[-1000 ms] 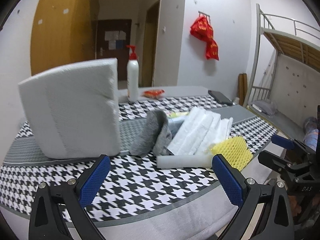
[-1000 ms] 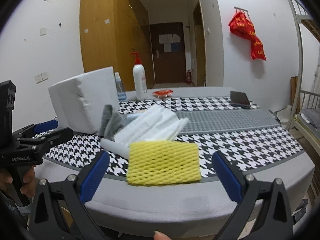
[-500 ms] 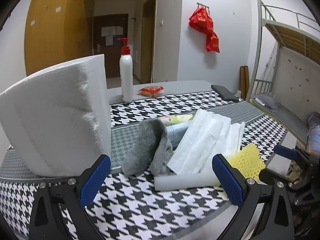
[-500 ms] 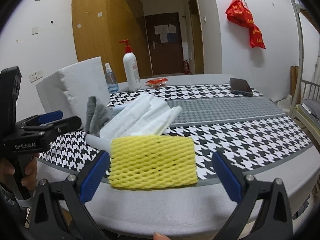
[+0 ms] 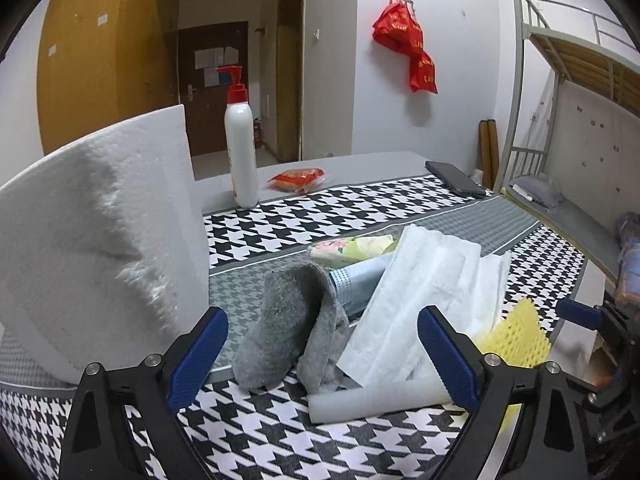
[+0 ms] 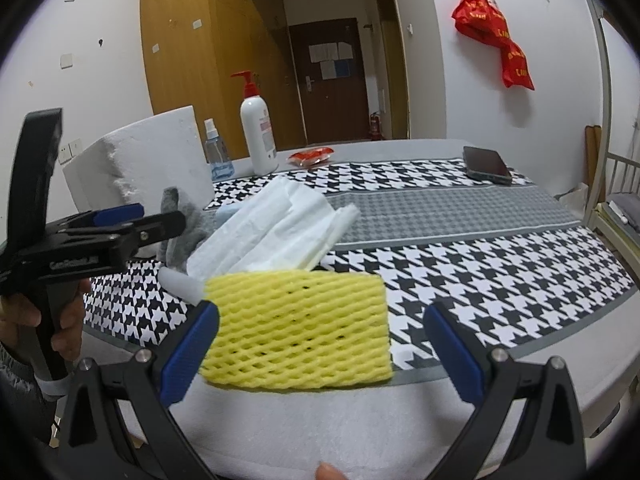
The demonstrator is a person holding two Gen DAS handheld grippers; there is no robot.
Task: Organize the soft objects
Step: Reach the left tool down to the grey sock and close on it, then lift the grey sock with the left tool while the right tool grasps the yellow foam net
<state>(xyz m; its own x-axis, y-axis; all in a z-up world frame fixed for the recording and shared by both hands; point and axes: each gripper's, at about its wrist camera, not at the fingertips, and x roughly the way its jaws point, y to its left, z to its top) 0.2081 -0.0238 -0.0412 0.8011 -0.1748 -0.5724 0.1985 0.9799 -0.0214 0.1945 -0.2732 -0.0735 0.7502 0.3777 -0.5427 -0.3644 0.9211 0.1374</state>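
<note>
A heap of soft things lies on the houndstooth cloth. It holds a grey sock (image 5: 288,328), folded white sheets (image 5: 424,300), a white foam tube (image 5: 372,398), a blue-edged roll (image 5: 360,280) and a floral pack (image 5: 352,246). My left gripper (image 5: 323,354) is closing, with the sock and sheets in the gap and neither pad touching them. A yellow foam net (image 6: 300,332) lies at the table's front edge. My right gripper (image 6: 322,354) stands open around it, its left pad close to the net's edge. The left gripper (image 6: 158,218) also shows in the right wrist view.
A big white foam block (image 5: 92,240) stands left of the heap. Behind are a pump bottle (image 5: 240,152), a small spray bottle (image 6: 216,156), a red packet (image 5: 298,178) and a phone (image 6: 486,164). A bunk bed (image 5: 580,80) stands right of the table. A hand (image 6: 64,320) holds the left tool.
Both grippers moved closer to the heap. The sock and sheets now fill the left gripper's gap, and its jaws have narrowed a little. The yellow net looms larger between the right fingers.
</note>
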